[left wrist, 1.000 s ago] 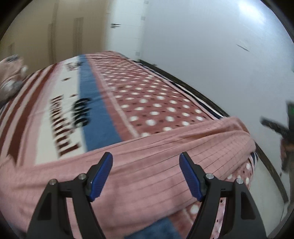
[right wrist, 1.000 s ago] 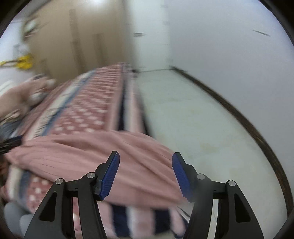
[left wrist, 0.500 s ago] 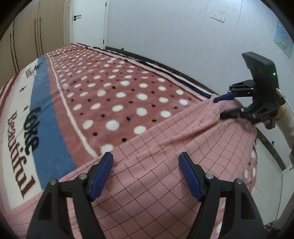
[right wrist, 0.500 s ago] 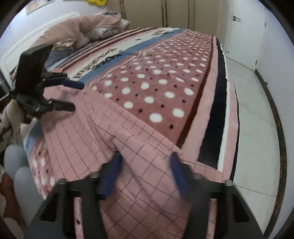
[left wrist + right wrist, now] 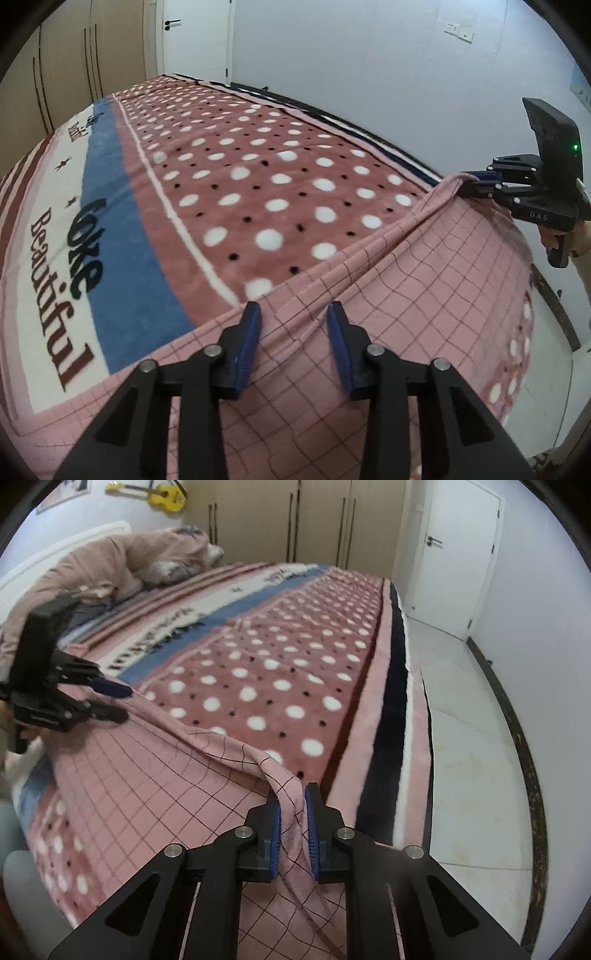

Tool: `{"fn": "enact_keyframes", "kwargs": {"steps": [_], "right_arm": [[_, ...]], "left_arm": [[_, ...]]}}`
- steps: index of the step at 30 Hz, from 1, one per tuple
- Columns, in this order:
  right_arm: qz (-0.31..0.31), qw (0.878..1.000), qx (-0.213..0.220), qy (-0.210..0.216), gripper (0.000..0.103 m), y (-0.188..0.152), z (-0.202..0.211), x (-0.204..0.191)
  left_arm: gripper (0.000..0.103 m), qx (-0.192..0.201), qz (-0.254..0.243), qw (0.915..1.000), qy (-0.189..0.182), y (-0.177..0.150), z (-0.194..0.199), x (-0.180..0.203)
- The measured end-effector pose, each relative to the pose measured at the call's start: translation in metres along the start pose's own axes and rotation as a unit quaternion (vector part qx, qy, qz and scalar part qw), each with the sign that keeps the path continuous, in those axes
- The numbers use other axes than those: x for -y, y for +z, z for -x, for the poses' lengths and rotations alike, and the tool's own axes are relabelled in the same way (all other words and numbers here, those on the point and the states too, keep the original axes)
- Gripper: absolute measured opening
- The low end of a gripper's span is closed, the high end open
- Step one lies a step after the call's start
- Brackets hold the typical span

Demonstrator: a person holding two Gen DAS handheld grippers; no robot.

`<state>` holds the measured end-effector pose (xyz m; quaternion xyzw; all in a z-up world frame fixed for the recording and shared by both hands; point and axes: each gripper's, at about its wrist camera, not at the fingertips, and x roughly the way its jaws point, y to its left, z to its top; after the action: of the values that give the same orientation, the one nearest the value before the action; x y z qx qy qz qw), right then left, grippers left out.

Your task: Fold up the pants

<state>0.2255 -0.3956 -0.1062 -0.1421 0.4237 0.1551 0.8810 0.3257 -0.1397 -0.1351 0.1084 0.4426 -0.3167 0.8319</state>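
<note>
Fingers of the right gripper (image 5: 292,814) pinch the pants (image 5: 155,794); left gripper (image 5: 293,319) fingers gape narrowly.

A home bedroom: a wide bed under a pink polka-dot fleece blanket (image 5: 280,672), tall beige built-in wardrobes (image 5: 314,520) behind the bed, a white door (image 5: 454,554) beside them, a yellow toy guitar (image 5: 162,494) hung on the wall.

Right gripper (image 5: 292,814) went from wide open to clamped on a raised fold of pants (image 5: 155,786). Left gripper (image 5: 293,314) jaws narrowed from wide to half-closed around the pants edge, fabric between them, not yet pinched. Motion blur gone.
</note>
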Motion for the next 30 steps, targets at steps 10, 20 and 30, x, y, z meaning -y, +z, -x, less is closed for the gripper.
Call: {"fn": "enact_keyframes", "kwargs": {"steps": [10, 20, 30], "right_arm": [[-0.131, 0.990, 0.014, -0.051, 0.059, -0.020, 0.008, 0.044], [-0.231, 0.967, 0.048, -0.094, 0.065, -0.099, 0.085, 0.067], [-0.485, 0.873, 0.058, 0.001, 0.080, -0.246, 0.093, 0.099]], "left_arm": [[0.046, 0.030, 0.052, 0.9979, 0.024, -0.013, 0.022, -0.020], [0.064, 0.083, 0.090, 0.9911, 0.052, -0.045, 0.089, -0.009], [0.067, 0.089, 0.131, 0.9846, 0.073, -0.073, 0.108, -0.001]]}}
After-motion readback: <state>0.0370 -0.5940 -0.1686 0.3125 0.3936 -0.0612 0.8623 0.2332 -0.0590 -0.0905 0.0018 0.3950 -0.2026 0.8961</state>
